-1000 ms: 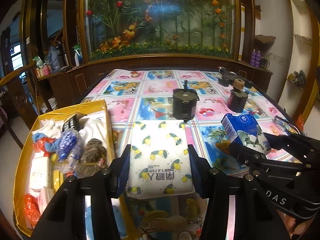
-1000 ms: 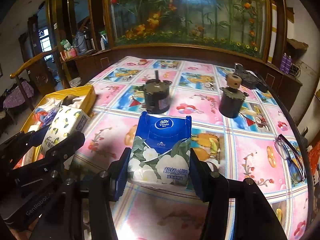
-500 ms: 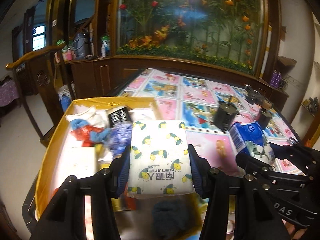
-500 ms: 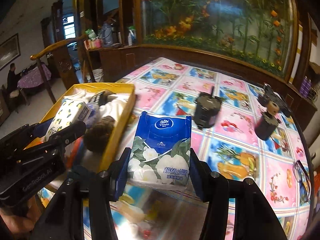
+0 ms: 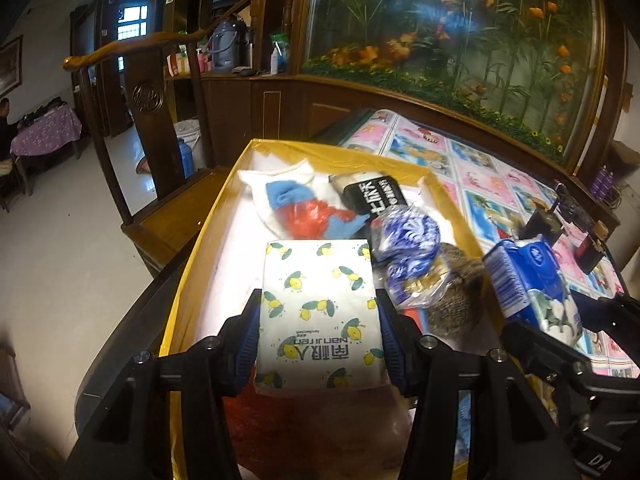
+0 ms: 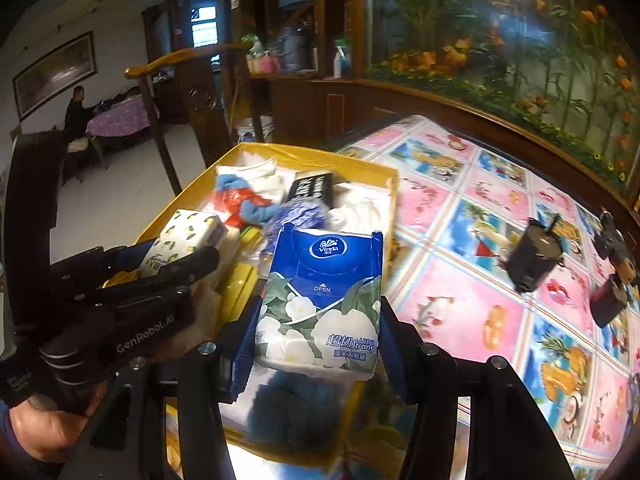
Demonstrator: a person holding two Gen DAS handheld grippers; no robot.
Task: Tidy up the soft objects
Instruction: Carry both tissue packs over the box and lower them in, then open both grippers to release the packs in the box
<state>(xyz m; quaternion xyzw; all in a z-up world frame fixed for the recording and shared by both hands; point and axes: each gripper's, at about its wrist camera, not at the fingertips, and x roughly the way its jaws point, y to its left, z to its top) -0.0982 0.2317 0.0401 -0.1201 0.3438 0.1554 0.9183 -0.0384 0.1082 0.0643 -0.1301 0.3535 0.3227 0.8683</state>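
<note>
Yellow box (image 5: 208, 240) beneath gripped tissue packs (image 5: 318, 312)

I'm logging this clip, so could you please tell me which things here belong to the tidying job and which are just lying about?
Job:
lemon tissue pack in left gripper
blue tissue pack in right gripper
yellow box

Lying about:
black cans
glasses
tablecloth

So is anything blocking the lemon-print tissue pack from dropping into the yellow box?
Partly. The lemon-print tissue pack, clamped in the left gripper, hangs over the yellow box, where a red bag lies beneath it.
</note>
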